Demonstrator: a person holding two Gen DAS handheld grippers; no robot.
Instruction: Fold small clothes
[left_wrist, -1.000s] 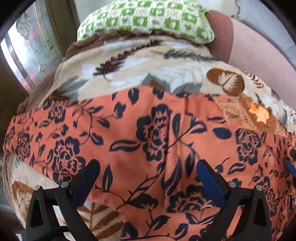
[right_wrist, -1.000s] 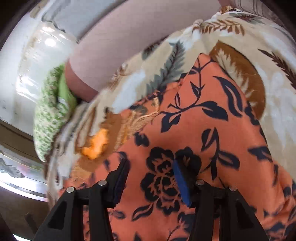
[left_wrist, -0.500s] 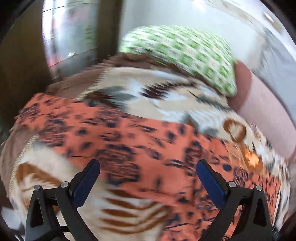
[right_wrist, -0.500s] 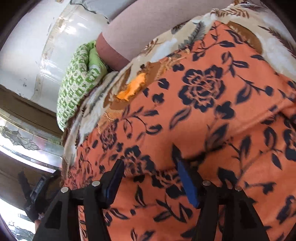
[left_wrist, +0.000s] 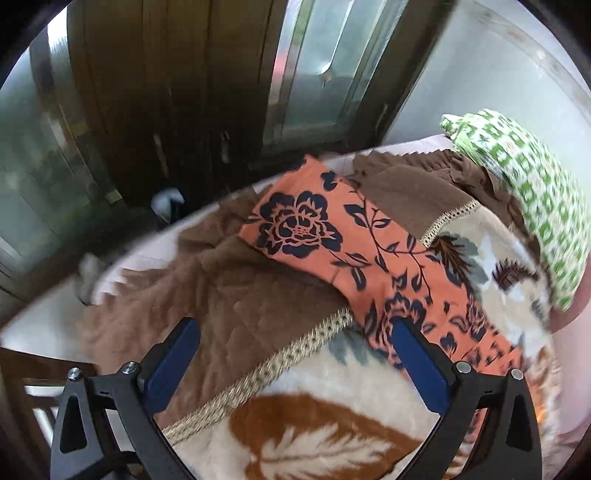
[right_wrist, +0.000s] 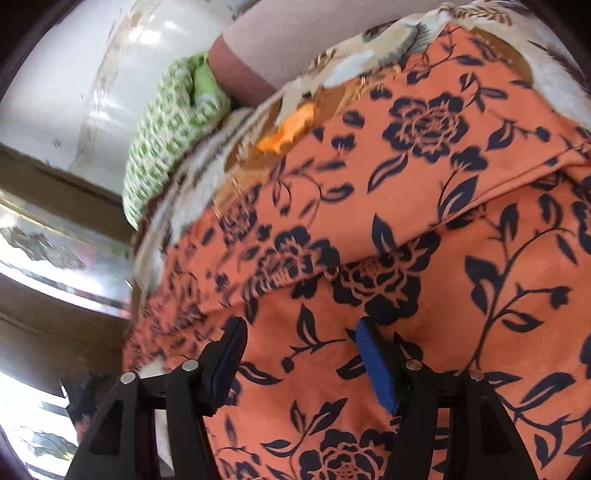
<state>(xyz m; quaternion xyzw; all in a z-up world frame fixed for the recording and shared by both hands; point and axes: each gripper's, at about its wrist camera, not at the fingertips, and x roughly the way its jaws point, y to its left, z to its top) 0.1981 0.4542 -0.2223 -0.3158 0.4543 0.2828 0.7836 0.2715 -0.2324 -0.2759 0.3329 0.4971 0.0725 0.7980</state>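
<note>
Our left gripper (left_wrist: 293, 338) is spread wide and holds nothing, hovering above the blanket (left_wrist: 332, 417) where its lace trim (left_wrist: 280, 358) meets the brown underside. Beyond its right finger the orange floral garment (left_wrist: 332, 229) lies across the blanket, running toward the window. Our right gripper (right_wrist: 299, 343) stands partly open just above the same garment (right_wrist: 424, 206), gripping no cloth that we can see. A green checked pillow (right_wrist: 166, 136) sits at the far edge.
</note>
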